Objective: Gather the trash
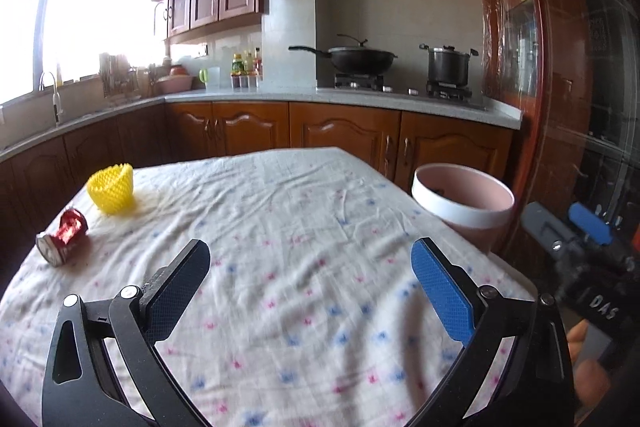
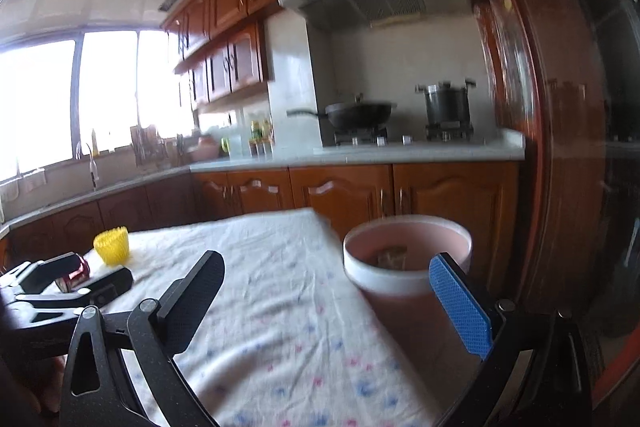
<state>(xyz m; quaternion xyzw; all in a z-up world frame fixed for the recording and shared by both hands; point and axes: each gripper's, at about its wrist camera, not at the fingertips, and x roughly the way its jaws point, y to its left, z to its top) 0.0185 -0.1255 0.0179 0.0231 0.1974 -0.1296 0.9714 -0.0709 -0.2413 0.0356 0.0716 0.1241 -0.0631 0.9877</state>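
Left wrist view shows my left gripper (image 1: 310,291) spread as wide as it goes, nothing between its fingers, hovering over the flowered tablecloth (image 1: 280,227). My right gripper (image 2: 328,301) is also wide and empty, its blue pad in front of the pink bin (image 2: 404,267) that stands just off the table's right edge; something pale already lies inside it.

Two pieces of trash remain on the far left of the table. The crushed red can (image 1: 64,237) lies on its side near the edge, dented and shiny, its silver end turned toward me. Just behind it sits the yellow foam net (image 1: 112,193), a soft mesh sleeve standing like a little cup.

I judge the next step to be a pickup with my left gripper, since it is nearest. For the can, I should swing left, line the fingers across its crumpled waist rather than its ends, and come low so the pads straddle it before closing; it may roll off the edge if nudged. The net will squash easily, so a light pinch on its rim should do.
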